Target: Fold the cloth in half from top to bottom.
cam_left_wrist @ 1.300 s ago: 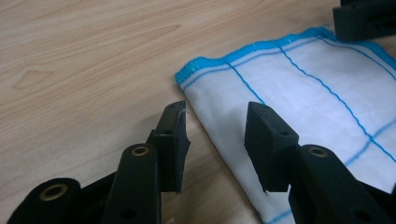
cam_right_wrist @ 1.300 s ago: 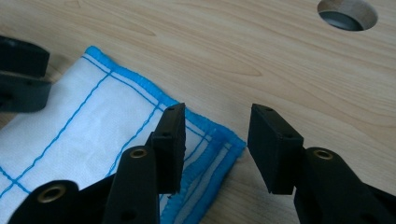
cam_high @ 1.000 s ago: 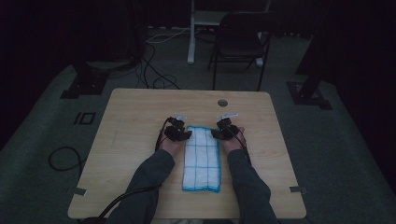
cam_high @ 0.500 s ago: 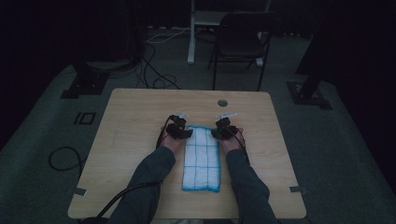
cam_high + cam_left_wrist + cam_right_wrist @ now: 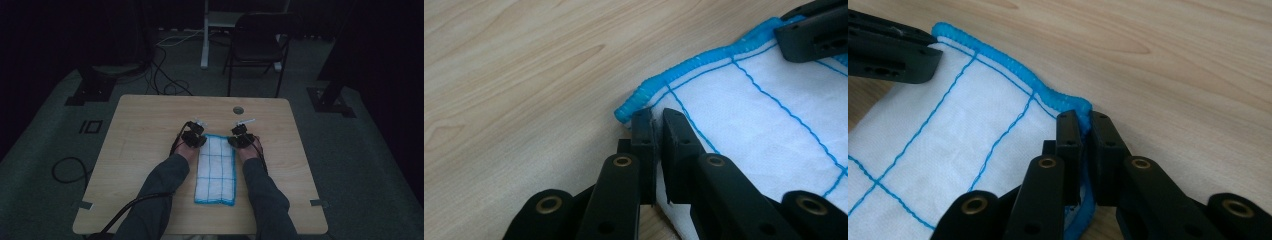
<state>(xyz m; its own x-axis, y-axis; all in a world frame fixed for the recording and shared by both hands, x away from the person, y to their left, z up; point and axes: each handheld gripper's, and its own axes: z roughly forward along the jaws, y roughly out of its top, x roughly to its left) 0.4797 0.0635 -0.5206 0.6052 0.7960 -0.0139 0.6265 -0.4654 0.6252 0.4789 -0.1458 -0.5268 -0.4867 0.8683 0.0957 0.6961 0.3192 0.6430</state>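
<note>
Both pairs of fingers had just been closing and were pinched on the cloth (image 5: 216, 170): the left gripper (image 5: 655, 131) at its far left corner, the right gripper (image 5: 1081, 131) at its far right corner. The cloth lay flat on the table (image 5: 150, 120), between the person's forearms.

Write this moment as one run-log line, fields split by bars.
cloth: flat on table | left gripper: jaws just closed, pinching far-left corner | right gripper: jaws just closed, pinching far-right corner | next, likely: lift and fold
</note>
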